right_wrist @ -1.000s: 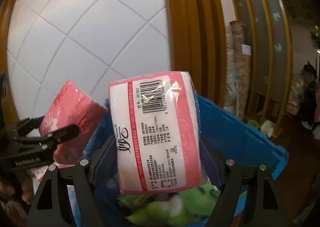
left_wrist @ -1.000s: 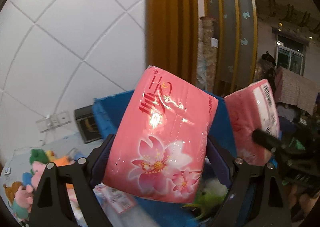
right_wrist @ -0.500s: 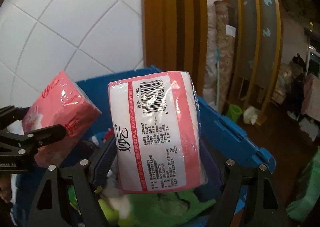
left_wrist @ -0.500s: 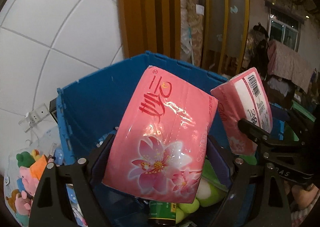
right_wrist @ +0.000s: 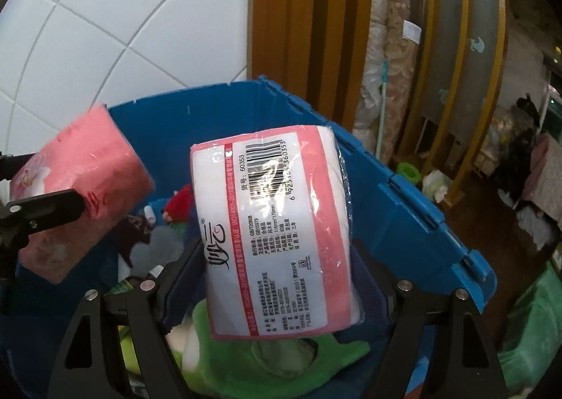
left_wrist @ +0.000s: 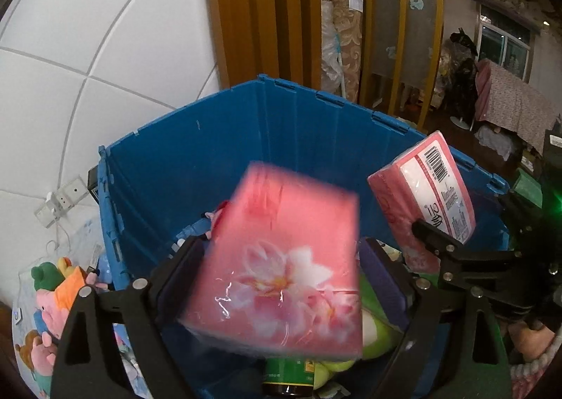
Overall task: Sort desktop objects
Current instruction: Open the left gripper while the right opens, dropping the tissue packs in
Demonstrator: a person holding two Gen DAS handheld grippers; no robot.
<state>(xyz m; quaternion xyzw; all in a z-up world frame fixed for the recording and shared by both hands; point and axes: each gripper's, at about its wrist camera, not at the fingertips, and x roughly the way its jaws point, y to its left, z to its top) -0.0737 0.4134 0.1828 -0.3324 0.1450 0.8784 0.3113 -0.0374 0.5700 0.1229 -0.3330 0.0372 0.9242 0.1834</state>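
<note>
White tiled wall [left_wrist: 87,47] left, orange wooden slats [right_wrist: 316,30] centre, window [left_wrist: 505,44] far right, dim room

Both wrist cameras look forward and down, close above the blue crate [left_wrist: 246,139] [right_wrist: 404,209], sharing its interior, left view seeing the right gripper [left_wrist: 432,241].

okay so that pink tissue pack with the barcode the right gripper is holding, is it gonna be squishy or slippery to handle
The barcode tissue pack probably gives under pressure: its edges look rounded and soft. The glossy film glints, so it may slip between the right hand-held gripper pads. Likely light for its size.
</note>
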